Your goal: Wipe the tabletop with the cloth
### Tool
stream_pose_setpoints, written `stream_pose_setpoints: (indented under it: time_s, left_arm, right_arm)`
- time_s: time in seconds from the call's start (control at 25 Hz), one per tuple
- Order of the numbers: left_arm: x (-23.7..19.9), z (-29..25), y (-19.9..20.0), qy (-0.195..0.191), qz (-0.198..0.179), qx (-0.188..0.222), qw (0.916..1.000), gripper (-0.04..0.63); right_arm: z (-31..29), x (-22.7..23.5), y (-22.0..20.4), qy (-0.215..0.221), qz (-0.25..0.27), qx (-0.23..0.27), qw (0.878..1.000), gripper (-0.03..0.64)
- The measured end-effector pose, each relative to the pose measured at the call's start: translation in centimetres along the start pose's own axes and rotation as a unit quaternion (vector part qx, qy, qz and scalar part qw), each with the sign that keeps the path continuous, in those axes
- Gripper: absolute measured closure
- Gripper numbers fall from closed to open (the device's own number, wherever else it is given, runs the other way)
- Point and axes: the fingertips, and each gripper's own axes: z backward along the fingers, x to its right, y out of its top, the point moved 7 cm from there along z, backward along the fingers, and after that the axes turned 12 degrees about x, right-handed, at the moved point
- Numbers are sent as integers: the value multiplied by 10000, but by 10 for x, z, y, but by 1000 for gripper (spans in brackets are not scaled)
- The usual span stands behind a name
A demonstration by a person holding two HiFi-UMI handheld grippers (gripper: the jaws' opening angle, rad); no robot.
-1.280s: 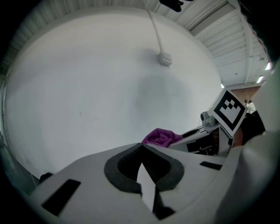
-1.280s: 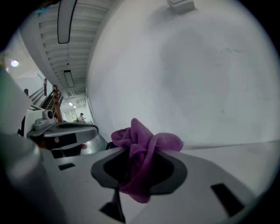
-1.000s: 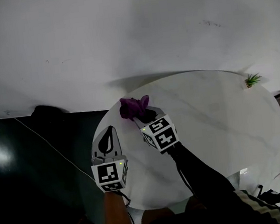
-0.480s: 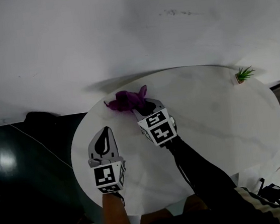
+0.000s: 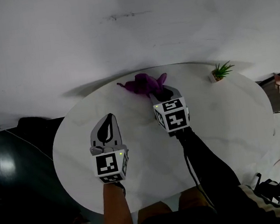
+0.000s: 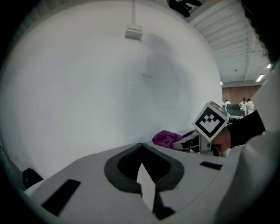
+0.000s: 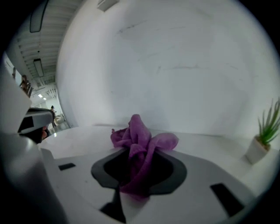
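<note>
Right gripper view shows our right gripper clamped on the purple cloth, which is bunched up near the far edge of the round white tabletop, by the wall. We hold the left gripper nearer us, jaws together and empty. A small potted plant stands further right.

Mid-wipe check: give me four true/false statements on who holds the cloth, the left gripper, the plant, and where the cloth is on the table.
1. The right gripper is shut on the purple cloth. True.
2. The left gripper grips a corner of the cloth. False: its jaws are together with nothing between them, apart from the cloth.
3. The potted plant stands by the far rim of the table, to the right of the cloth. True.
4. The cloth is at the table's near edge, by the person. False: it is at the far rim.
</note>
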Motion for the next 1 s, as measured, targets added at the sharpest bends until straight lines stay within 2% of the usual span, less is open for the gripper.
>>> stream_pose_setpoints:
  time_s: [0.32, 0.56, 0.76, 0.88, 1.0]
  left_arm:
    - [98, -41, 16, -238, 83, 81, 9996, 600]
    - [148, -54, 23, -325, 67, 105, 9994, 600]
    - [146, -47, 25, -222, 134, 178, 9995, 600]
    - [121, -31, 25, -96, 147, 240, 9996, 600]
    - [79, -6, 25, 57, 95, 270, 9996, 600]
  right_arm:
    - [61, 120, -4, -663, 35, -52, 9978, 489]
    - [95, 170, -13, -1060, 48, -97, 9943, 489]
    - [103, 160, -7, -808, 23, 58, 9967, 489]
    - [101, 127, 5, -534, 36, 297, 9981, 489]
    - [92, 75, 20, -286, 32, 543, 9981, 489]
